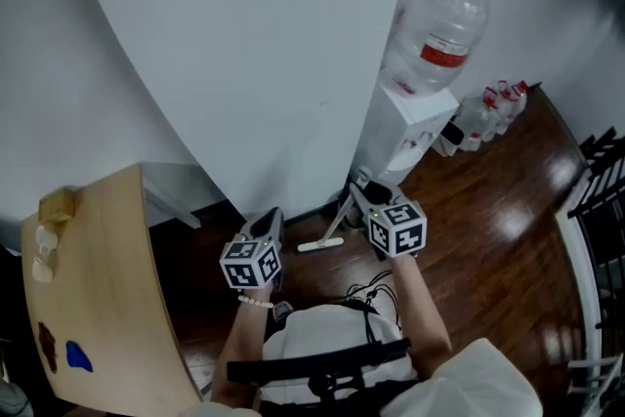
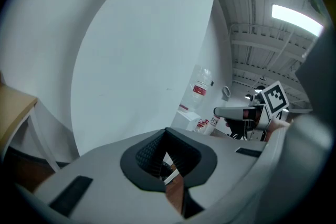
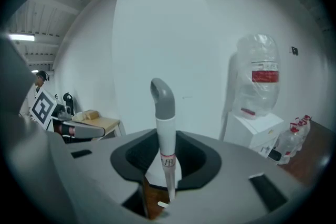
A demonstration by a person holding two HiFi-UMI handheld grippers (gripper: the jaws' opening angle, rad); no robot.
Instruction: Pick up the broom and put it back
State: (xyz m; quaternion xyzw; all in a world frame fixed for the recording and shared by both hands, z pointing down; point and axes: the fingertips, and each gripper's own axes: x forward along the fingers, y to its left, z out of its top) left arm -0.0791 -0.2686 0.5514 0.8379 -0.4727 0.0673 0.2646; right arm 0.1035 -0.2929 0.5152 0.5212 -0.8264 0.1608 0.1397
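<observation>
— Person's white top [image 1: 332, 337] sits closest in the head view. What's beyond it?
— Two grippers: left gripper [image 1: 270, 218] and right gripper [image 1: 363, 193]. One broom [image 1: 320, 245], with a thin white shaft and a flat white head on the wood floor [image 1: 488, 210], near one water dispenser [image 1: 410, 122].
— Left gripper view?
— Fingers [image 2: 142, 157] together, nothing between.
— Right gripper view?
— Fingers [image 3: 131, 157] clamped on the shaft, under one grey hooked grip [image 3: 163, 97].
</observation>
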